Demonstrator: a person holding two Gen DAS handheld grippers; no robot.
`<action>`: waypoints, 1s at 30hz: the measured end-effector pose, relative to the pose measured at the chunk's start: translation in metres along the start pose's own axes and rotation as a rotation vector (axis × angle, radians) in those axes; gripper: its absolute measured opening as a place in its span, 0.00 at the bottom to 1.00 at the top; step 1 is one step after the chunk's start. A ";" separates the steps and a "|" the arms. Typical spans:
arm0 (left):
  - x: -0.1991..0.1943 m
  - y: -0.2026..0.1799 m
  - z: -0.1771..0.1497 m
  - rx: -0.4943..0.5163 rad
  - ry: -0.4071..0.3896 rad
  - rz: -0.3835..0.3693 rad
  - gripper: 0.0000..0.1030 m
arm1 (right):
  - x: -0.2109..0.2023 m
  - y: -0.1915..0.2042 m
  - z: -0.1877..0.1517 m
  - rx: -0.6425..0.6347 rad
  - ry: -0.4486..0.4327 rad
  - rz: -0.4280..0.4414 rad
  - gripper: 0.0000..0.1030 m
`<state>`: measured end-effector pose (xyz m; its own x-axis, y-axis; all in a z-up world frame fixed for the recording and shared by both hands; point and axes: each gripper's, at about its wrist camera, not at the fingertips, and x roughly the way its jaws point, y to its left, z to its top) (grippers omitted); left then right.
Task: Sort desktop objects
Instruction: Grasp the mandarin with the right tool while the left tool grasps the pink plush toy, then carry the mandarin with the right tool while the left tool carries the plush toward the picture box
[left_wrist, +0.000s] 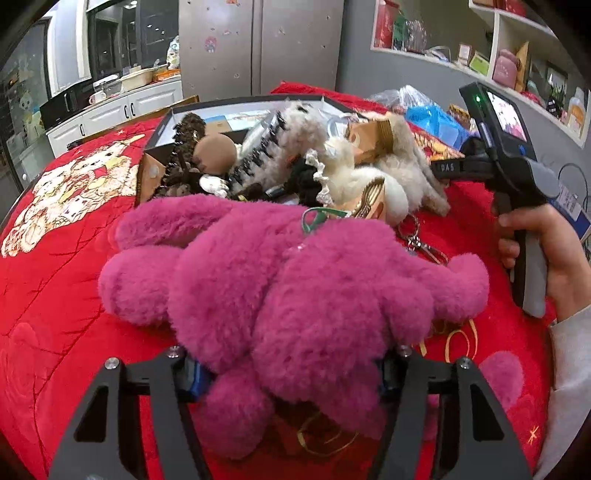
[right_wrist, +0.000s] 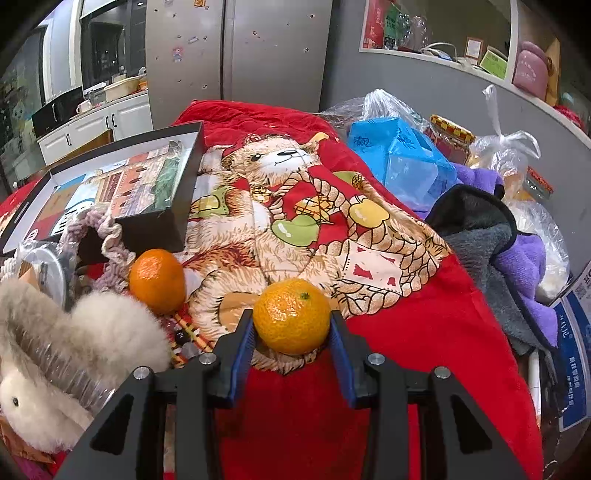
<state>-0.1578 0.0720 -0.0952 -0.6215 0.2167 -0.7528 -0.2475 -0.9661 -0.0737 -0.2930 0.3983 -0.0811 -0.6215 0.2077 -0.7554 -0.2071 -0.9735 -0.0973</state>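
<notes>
Tangerine (right_wrist: 291, 316) sits between the right gripper (right_wrist: 292, 334) pads; both blue pads touch its sides, so it is pinched. It's at the near edge of the bear print on the red quilt (right_wrist: 424, 332), resting on or just above the cloth, can't tell which. Stem scar faces up and slightly away from the camera, so the grip is across the equator. Roughly round, slightly squat, so no real long axis; the short axis runs near vertical. Side grip makes sense: widest, firmest line, won't roll out.

Second tangerine (right_wrist: 157, 280) lies further left, just beside the dark tray (right_wrist: 155, 225) corner and a crocheted pouch (right_wrist: 107, 236), untouched.

Left gripper (left_wrist: 291, 376) straddles the pink plush (left_wrist: 295, 295). The fur bulges past both fingers and hides the pads, so the toy is between the jaws, but I can't tell whether they press on it or are only part-closed around it. The plush lies flat on the quilt, limbs splayed, long axis running roughly left-right across the view, the near part in the jaws. Soft body means the grip needs to close deep before a lift.

Behind it: a heap of fluffy toys (left_wrist: 369, 173) and a comb (left_wrist: 255, 151) spilling from the tray. My guess is fruit and plush go to separate groups.
</notes>
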 end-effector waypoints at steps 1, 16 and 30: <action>-0.002 0.001 0.000 -0.005 -0.006 0.002 0.62 | -0.002 0.002 0.000 -0.002 -0.001 0.002 0.38; -0.053 0.014 0.009 -0.009 -0.144 0.062 0.61 | -0.057 0.020 0.002 -0.002 -0.099 0.035 0.38; -0.090 0.030 0.017 -0.032 -0.199 0.093 0.61 | -0.132 0.049 0.009 -0.048 -0.220 0.099 0.38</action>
<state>-0.1217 0.0259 -0.0183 -0.7761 0.1467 -0.6134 -0.1605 -0.9865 -0.0329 -0.2277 0.3245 0.0193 -0.7874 0.1220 -0.6043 -0.1044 -0.9925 -0.0644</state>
